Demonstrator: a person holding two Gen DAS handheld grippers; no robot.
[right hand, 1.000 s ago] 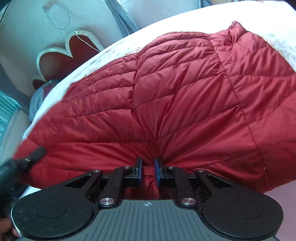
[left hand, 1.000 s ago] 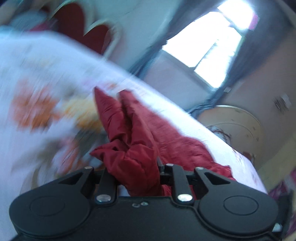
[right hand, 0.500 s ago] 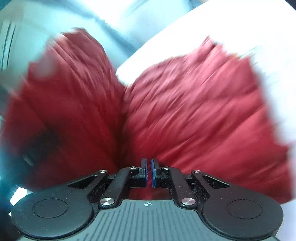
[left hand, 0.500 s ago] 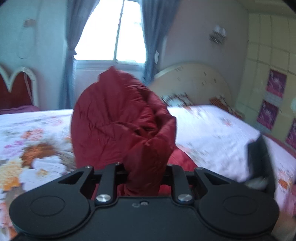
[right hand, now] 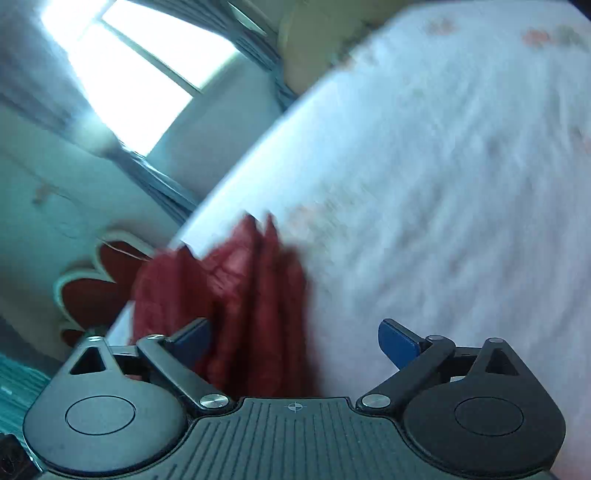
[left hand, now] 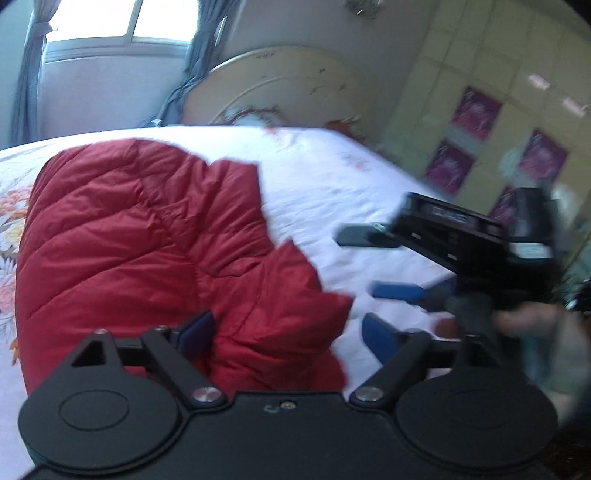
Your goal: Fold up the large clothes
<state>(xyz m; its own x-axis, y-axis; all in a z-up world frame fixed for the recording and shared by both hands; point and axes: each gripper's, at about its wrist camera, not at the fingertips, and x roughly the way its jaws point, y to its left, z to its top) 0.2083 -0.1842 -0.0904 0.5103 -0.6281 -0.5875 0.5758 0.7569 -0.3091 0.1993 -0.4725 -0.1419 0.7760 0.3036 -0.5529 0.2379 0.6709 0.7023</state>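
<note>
A red quilted down jacket (left hand: 147, 236) lies folded over on the white floral bed sheet (left hand: 332, 177). My left gripper (left hand: 288, 332) is open, its jaws wide apart over the jacket's near edge, holding nothing. My right gripper shows in the left wrist view (left hand: 373, 266) at the right, open, just off the jacket's right corner. In the right wrist view the right gripper (right hand: 295, 343) is open, with the blurred jacket (right hand: 236, 295) just beyond its left finger (right hand: 192, 339).
A cream rounded headboard (left hand: 288, 88) stands behind the bed. A window with grey curtains (left hand: 110, 22) is at the back left. A tiled wall with pink panels (left hand: 480, 140) is to the right. A red heart-shaped headboard (right hand: 96, 280) is at the left.
Both grippers held the jacket lifted up; now both have opened and let it go. The jacket has dropped folded onto the bed. The right gripper has pulled off to the right.
</note>
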